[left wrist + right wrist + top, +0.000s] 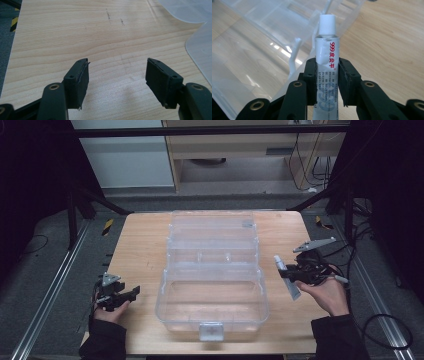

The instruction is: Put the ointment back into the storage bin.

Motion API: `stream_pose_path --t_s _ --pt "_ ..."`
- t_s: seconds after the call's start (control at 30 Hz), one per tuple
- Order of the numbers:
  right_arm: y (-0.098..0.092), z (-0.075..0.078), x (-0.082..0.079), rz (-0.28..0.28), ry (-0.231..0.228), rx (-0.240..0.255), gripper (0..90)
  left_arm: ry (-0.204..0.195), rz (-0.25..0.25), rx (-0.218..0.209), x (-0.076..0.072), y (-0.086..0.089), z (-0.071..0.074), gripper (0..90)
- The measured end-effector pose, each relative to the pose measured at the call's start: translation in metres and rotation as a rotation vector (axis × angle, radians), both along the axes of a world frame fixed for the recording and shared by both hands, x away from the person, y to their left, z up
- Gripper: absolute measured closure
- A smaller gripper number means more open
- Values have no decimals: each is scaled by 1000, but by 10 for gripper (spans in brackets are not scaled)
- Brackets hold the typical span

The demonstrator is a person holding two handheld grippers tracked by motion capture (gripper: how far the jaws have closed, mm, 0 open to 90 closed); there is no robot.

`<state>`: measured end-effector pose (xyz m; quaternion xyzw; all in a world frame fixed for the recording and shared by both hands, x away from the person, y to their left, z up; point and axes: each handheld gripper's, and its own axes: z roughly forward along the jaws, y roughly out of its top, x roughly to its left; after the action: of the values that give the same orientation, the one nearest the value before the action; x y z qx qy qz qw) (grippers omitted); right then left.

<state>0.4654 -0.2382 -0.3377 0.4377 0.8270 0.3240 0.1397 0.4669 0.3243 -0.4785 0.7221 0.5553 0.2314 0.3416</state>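
Observation:
A clear plastic box [212, 305] lies open in the middle of the wooden table [145, 245], its lid [212, 227] folded back. My right gripper [290, 272] hovers just right of the box, shut on a white ointment tube [287, 276]. In the right gripper view the tube [327, 62] stands upright between the jaws, white cap [327, 24] up, red print on its side, with the clear box [257, 50] to its left. My left gripper [131, 293] rests near the table's front left, open, left of the box. In the left gripper view the left gripper [117, 80] holds nothing over bare wood.
A latch [210, 330] sits on the box's near wall. Black frame legs [345, 200] and cables [385, 330] flank the table on the grey floor. The box edge [200, 47] shows at the right of the left gripper view.

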Motion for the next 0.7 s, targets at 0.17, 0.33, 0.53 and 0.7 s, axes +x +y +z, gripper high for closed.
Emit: stream_pose_path --t_s 0.17,0.33,0.53,0.7 --pt "8 18 -1 65 -45 -3 700 2 -2 1 0 0 0 353" --pt "17 29 -1 112 -55 -8 700 4 -4 -2 0 0 0 354" --pt "32 34 2 187 -48 -16 700 5 -7 0 0 -1 0 354" --pt "45 38 4 255 -46 -21 700 5 -6 -2 0 0 0 354"
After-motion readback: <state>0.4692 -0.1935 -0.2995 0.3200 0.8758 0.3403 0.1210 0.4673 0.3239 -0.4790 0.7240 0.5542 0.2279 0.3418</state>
